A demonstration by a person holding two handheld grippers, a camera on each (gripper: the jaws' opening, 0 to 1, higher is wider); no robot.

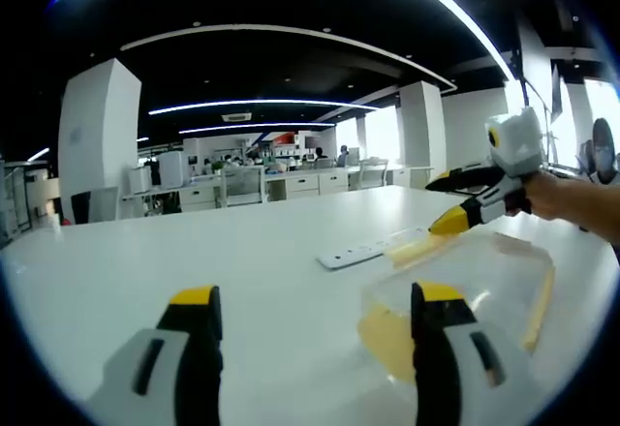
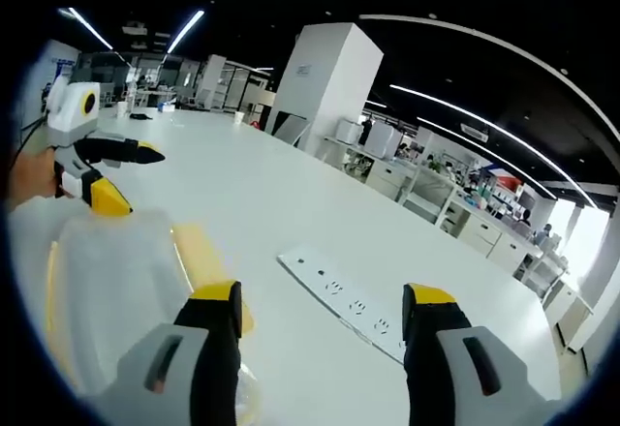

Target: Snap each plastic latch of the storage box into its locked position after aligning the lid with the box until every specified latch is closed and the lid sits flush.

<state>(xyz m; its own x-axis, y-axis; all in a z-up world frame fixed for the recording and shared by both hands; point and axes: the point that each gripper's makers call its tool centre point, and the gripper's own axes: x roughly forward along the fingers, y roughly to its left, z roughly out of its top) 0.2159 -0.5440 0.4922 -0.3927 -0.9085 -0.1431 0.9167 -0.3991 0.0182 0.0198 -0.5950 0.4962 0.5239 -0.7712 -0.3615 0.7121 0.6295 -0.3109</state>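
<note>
A clear storage box [image 1: 475, 281] with a clear lid and yellow latches lies on the white table [image 1: 242, 242]. My left gripper [image 1: 315, 302] is open with nothing between its jaws; its right jaw stands over the box's near corner. My right gripper [image 1: 444, 201], held by a hand, comes in from the right, open, with its lower yellow tip just above the far latch [image 1: 418, 250]. In the right gripper view the box [image 2: 116, 271] lies at the lower left, a yellow latch [image 2: 201, 250] runs along its side, and my right gripper [image 2: 323, 302] is open. The left gripper [image 2: 136, 179] hovers open at the box's far end.
A white power strip [image 1: 363, 250] lies flat on the table just beyond the box, also seen as the power strip [image 2: 341, 298] between the right jaws. Desks, chairs and white pillars [image 1: 92, 136] stand far behind the table.
</note>
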